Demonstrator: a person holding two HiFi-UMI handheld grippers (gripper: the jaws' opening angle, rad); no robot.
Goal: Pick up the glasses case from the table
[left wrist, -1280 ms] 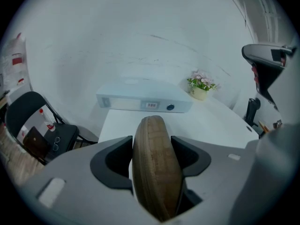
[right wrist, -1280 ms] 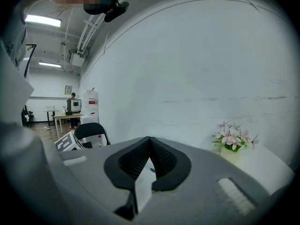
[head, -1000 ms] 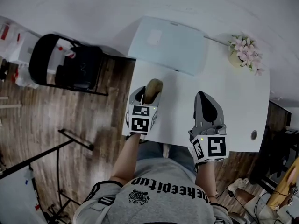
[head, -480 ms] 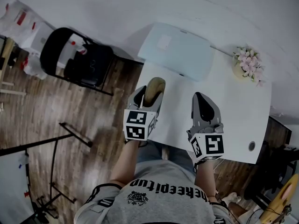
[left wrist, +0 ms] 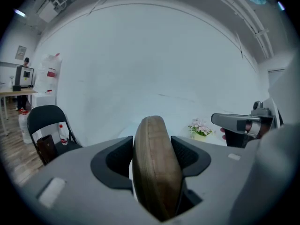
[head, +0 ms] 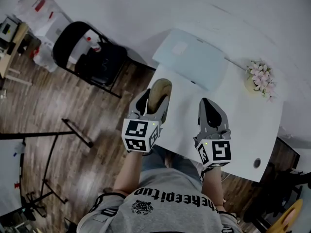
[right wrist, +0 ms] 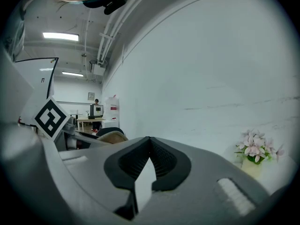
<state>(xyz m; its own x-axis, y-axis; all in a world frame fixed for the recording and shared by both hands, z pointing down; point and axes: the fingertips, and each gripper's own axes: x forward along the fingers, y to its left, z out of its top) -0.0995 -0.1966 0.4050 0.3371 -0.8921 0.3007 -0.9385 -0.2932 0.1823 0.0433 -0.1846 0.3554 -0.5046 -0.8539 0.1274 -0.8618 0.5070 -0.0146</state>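
Note:
The glasses case (head: 159, 92) is a brown oval shell, standing on edge between the jaws of my left gripper (head: 155, 99), which is shut on it. It hangs above the left edge of the white table (head: 243, 125). In the left gripper view the case (left wrist: 154, 168) fills the gap between the dark pads (left wrist: 117, 161), gripped on both flat sides. My right gripper (head: 210, 106) hovers to the right of it over the table, jaws shut with nothing in them; its tips meet (right wrist: 149, 142). The case (right wrist: 111, 136) shows to its left.
A pale blue closed laptop (head: 192, 58) lies at the table's far side. A pot of pink flowers (head: 258, 77) stands at the far right corner. A black chair (head: 90, 57) stands on the wooden floor to the left. A white wall lies ahead.
My left gripper has risen with the glasses case in it, away from the table top. The right gripper has stayed about where it was.

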